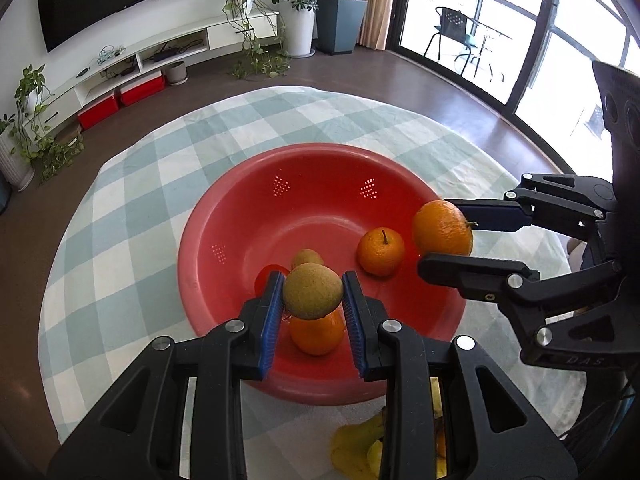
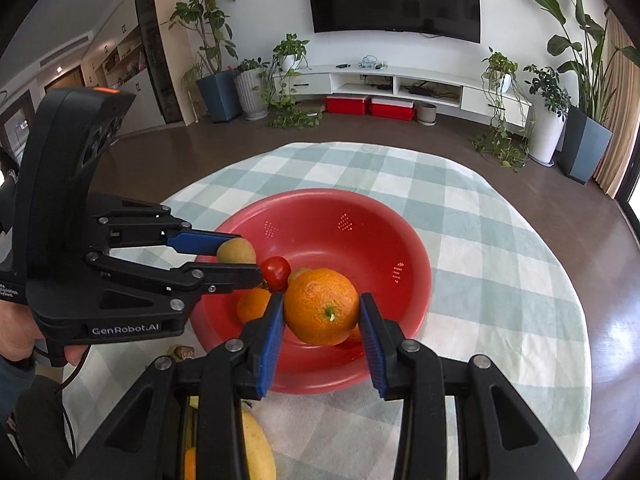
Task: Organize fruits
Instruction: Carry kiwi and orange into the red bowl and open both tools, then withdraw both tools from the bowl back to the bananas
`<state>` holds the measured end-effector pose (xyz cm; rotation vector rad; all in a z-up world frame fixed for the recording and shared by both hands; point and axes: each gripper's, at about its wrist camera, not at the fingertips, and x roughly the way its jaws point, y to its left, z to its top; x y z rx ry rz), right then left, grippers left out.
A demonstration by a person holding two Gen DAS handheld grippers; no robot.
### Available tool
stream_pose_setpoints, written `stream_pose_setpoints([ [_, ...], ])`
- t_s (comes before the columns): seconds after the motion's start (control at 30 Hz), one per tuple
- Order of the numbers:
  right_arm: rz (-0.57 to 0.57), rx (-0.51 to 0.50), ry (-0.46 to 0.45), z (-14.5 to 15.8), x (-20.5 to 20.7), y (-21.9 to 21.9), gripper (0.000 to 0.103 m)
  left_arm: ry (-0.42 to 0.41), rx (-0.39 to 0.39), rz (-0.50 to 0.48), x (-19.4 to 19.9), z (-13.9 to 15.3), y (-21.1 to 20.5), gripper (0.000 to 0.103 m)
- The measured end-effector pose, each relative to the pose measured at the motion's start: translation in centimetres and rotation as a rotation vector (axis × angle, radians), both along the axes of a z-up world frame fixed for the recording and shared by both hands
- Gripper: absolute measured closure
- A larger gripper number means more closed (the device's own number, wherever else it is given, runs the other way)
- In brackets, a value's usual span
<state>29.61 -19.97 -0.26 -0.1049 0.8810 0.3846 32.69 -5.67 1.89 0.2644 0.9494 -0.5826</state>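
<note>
A red perforated bowl sits on the checked tablecloth. My left gripper is shut on a brownish-green round fruit held over the bowl's near side. My right gripper is shut on a large orange held over the bowl's right rim. Inside the bowl lie an orange, another orange under the left gripper, a second brownish fruit and a small red fruit.
Yellow bananas lie on the cloth in front of the bowl, with a small orange piece beside them. The round table's edge drops to a dark floor. A TV unit and potted plants stand far behind.
</note>
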Motion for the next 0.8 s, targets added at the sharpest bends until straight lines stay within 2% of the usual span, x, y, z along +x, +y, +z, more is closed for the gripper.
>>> stream_pose_setpoints([
  [0.2, 0.016, -0.08, 0.017, -2.0, 0.3, 0.9, 0.063, 0.005, 0.047, -0.023, 0.2, -2.3, -1.3, 0.076],
  [0.53, 0.023, -0.109, 0.025, -2.8, 0.2, 1.4, 0.063, 0.012, 0.059, -0.014, 0.4, -3.7, -1.3, 0.074],
  [0.8, 0.018, -0.11, 0.014, -2.5, -0.4, 1.5, 0.063, -0.012, 0.055, 0.026, -0.3, -3.0, 0.2, 0.051],
])
